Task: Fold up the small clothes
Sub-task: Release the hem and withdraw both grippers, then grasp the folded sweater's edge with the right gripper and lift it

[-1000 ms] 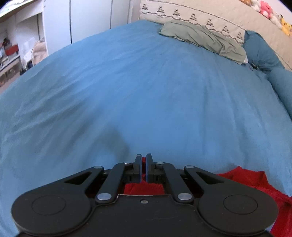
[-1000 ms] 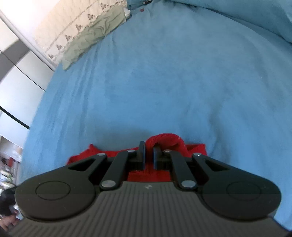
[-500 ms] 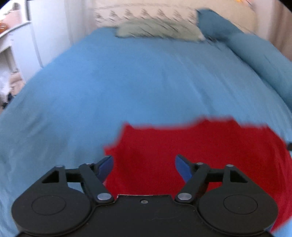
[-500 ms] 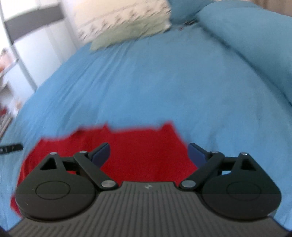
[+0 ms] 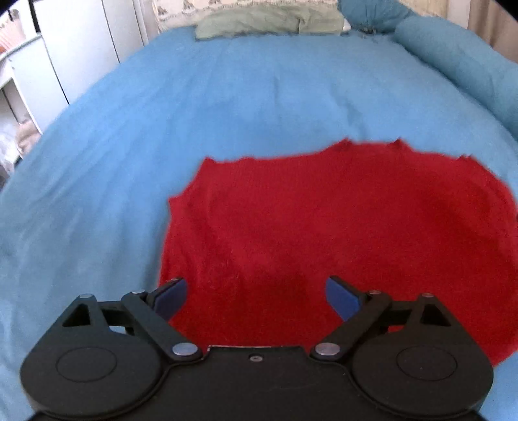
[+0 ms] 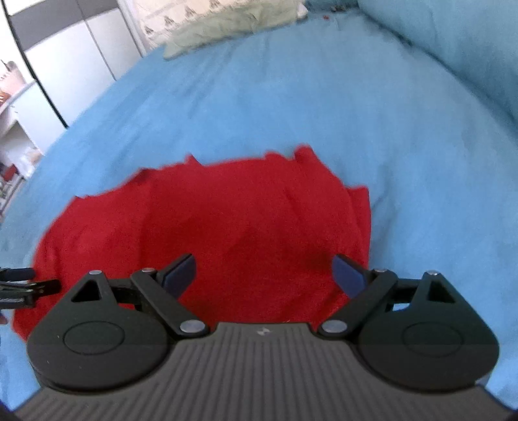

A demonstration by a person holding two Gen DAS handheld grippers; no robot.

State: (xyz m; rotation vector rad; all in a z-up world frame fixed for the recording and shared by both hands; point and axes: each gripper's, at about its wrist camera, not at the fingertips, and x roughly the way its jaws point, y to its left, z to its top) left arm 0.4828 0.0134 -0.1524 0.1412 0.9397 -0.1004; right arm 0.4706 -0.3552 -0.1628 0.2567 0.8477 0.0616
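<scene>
A red knitted garment (image 5: 340,220) lies spread flat on the blue bedspread (image 5: 226,97). My left gripper (image 5: 256,296) is open and empty, hovering over the garment's near left part. In the right wrist view the same red garment (image 6: 226,220) lies below my right gripper (image 6: 264,273), which is open and empty over its near right part. The garment's right edge shows a folded layer (image 6: 359,213). The left gripper's tip (image 6: 19,285) shows at the left edge of the right wrist view.
A green pillow (image 5: 268,21) and a patterned cream pillow lie at the head of the bed. A blue bolster (image 5: 459,61) runs along the right side. White wardrobe doors (image 5: 81,42) and shelves stand left of the bed.
Both grippers were shut on the red garment one second ago. They opened, let it go and pulled back and up. The garment now lies spread on the bed.
</scene>
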